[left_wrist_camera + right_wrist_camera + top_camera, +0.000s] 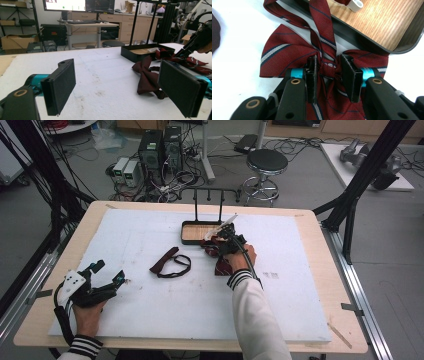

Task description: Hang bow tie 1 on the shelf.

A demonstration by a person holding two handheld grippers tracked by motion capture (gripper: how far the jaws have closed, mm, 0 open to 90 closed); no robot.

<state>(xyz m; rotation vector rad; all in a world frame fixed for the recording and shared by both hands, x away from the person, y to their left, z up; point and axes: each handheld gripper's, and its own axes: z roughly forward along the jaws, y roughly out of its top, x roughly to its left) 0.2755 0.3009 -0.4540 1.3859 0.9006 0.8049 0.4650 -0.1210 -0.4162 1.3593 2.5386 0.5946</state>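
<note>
A red bow tie with white and navy stripes [284, 52] lies on the white mat just in front of a black tray with a wooden floor [362, 38]. My right gripper [327, 68] is shut on the tie's centre knot, its pads pinching it from both sides. From above, that gripper [220, 240] sits beside the tray [183, 233], with red cloth [220, 267] under the hand. A dark maroon bow tie [169, 262] with its strap lies mid-mat. My left gripper [110, 271] rests at the near left, open and holding nothing; the maroon tie [146, 77] lies beyond its jaws [117, 87].
A black hook stand [207, 195] rises behind the tray. A small white clip [355, 4] lies in the tray. The white mat [150, 310] covers most of the wooden table [345, 320]. A stool [266, 162] and computer boxes stand on the floor beyond.
</note>
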